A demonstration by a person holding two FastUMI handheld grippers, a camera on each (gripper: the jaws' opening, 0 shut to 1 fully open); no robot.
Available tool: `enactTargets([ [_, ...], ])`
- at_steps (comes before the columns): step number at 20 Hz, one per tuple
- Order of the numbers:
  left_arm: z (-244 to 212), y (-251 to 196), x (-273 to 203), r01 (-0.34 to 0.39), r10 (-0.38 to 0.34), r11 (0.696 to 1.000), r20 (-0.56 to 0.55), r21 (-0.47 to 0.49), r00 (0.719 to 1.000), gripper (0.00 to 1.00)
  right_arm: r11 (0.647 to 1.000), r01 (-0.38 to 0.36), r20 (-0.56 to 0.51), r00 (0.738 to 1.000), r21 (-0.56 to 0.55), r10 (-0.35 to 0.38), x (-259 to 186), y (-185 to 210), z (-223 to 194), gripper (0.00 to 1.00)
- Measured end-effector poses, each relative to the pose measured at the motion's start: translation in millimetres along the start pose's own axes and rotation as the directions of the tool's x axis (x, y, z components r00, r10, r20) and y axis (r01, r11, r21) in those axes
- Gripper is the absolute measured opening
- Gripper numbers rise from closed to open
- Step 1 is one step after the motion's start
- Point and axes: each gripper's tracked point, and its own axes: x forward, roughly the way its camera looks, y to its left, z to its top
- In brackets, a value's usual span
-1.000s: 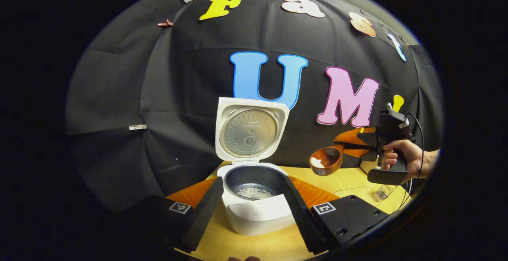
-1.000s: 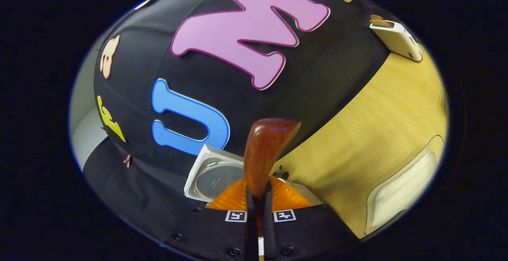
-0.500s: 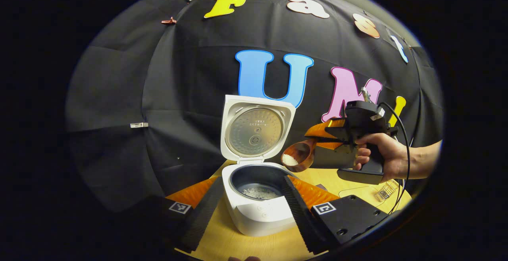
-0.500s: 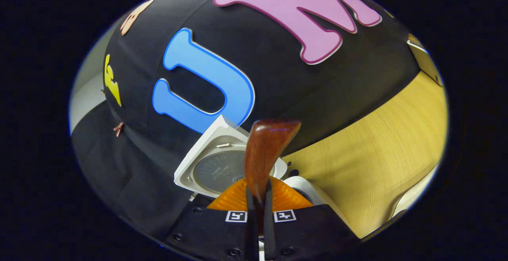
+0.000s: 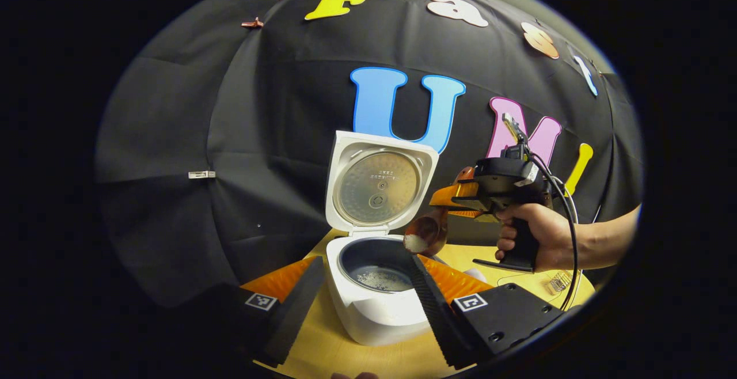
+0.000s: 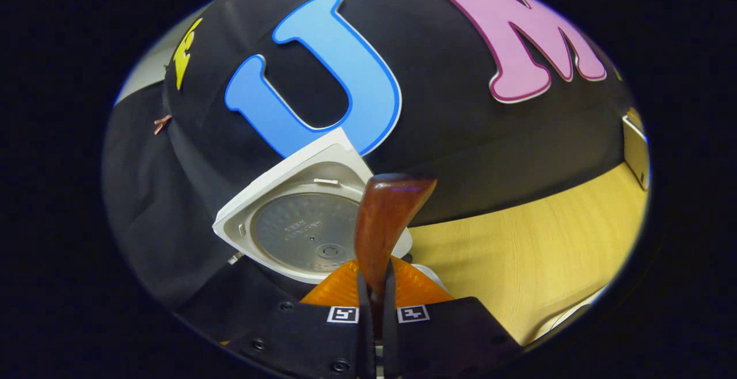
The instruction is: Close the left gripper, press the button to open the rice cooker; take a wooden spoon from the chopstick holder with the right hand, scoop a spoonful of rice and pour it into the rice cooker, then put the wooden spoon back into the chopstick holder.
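The rice cooker [image 5: 377, 287] stands on the wooden table [image 5: 345, 356] with its lid [image 5: 380, 186] swung up and upright at the far side, the metal inner face turned toward the near edge. Inside the dark inner pot [image 5: 377, 264] a thin scatter of rice [image 5: 381, 279] lies on the bottom. In the left gripper view the left gripper [image 5: 364, 304] sits low and near, its two fingers spread wide to either side of the cooker body and gripping nothing. To the right of the cooker a hand [image 5: 532, 235] holds the right gripper [image 5: 460, 197], which has the wooden spoon [image 5: 426, 234] by the handle; the bowl of the spoon is tilted over the right rim of the pot, with a small heap of white rice sitting at its lower lip. In the right gripper view the right gripper's fingers are nearly together, both pressing on the spoon's handle, and the spoon rises between them with the open lid just behind it on the left and the table stretching away on the right. A small wire item [image 5: 557, 281] lies on the table far to the right, too small to make out.
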Motion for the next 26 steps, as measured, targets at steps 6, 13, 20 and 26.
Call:
enactTargets([
  [6,-4,5,1,-0.001,0.001,1.000,-0.006,-0.008,1.000,0.95,0.969,-0.027,0.033,0.999,-0.245,0.036,1,26,6,0.09],
  [13,-8,7,2,0.005,-0.005,1.000,-0.016,-0.016,1.000,0.95,0.842,-0.069,0.021,0.995,-0.534,0.095,1,57,-10,0.09],
  [20,-12,8,5,0.004,-0.005,1.000,-0.014,-0.027,1.000,0.95,0.673,-0.087,-0.008,0.993,-0.734,0.121,2,71,-34,0.09],
  [26,-12,5,9,0.002,-0.003,1.000,-0.013,-0.022,1.000,0.95,0.467,-0.103,-0.023,0.985,-0.878,0.173,-5,88,-53,0.09],
])
